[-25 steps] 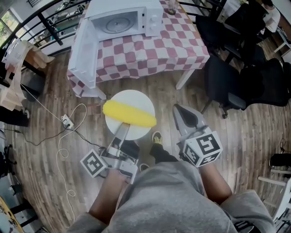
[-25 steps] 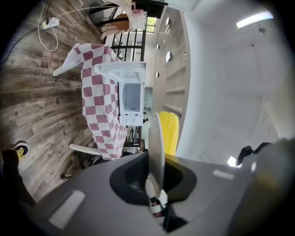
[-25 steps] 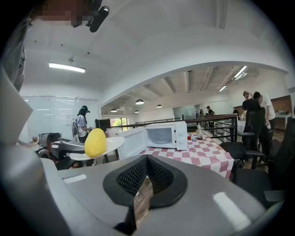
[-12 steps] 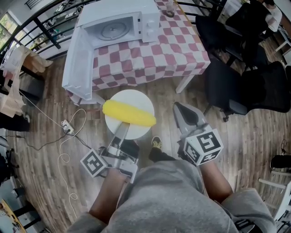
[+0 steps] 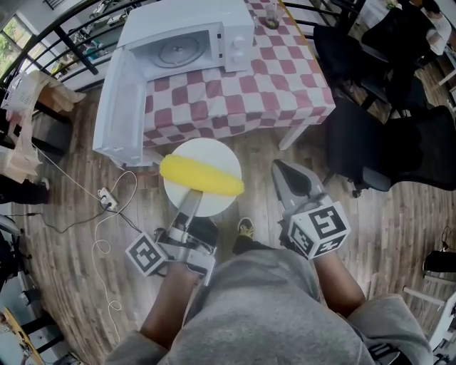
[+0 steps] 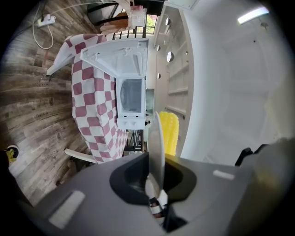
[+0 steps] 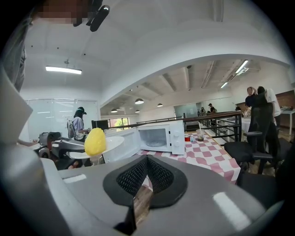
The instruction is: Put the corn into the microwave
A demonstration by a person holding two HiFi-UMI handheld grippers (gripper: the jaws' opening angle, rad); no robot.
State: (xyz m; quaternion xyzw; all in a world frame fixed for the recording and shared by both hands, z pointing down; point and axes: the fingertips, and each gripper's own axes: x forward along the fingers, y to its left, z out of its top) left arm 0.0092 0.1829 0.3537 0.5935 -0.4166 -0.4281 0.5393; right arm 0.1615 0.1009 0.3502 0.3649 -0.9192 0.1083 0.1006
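Observation:
A yellow corn cob (image 5: 201, 178) lies across a round white plate (image 5: 214, 153). My left gripper (image 5: 192, 197) is shut on the plate's near rim and holds it level above the wooden floor. In the left gripper view the plate (image 6: 156, 138) stands edge-on between the jaws, with the corn (image 6: 169, 132) behind it. The white microwave (image 5: 187, 36) sits on a red-checked table (image 5: 249, 93) ahead, its door (image 5: 117, 107) swung wide open and its turntable bare. My right gripper (image 5: 288, 174) is shut and empty, to the right of the plate. The right gripper view shows the corn (image 7: 95, 141) and the microwave (image 7: 161, 137).
Black office chairs (image 5: 388, 142) crowd the right side beside the table. A power strip with a white cable (image 5: 107, 194) lies on the floor at the left. A glass (image 5: 271, 16) stands right of the microwave. A black railing runs behind the table.
Both grippers, the plate and the corn have been carried a little closer to the table. The left grip on the plate is unchanged and the right gripper stays shut.

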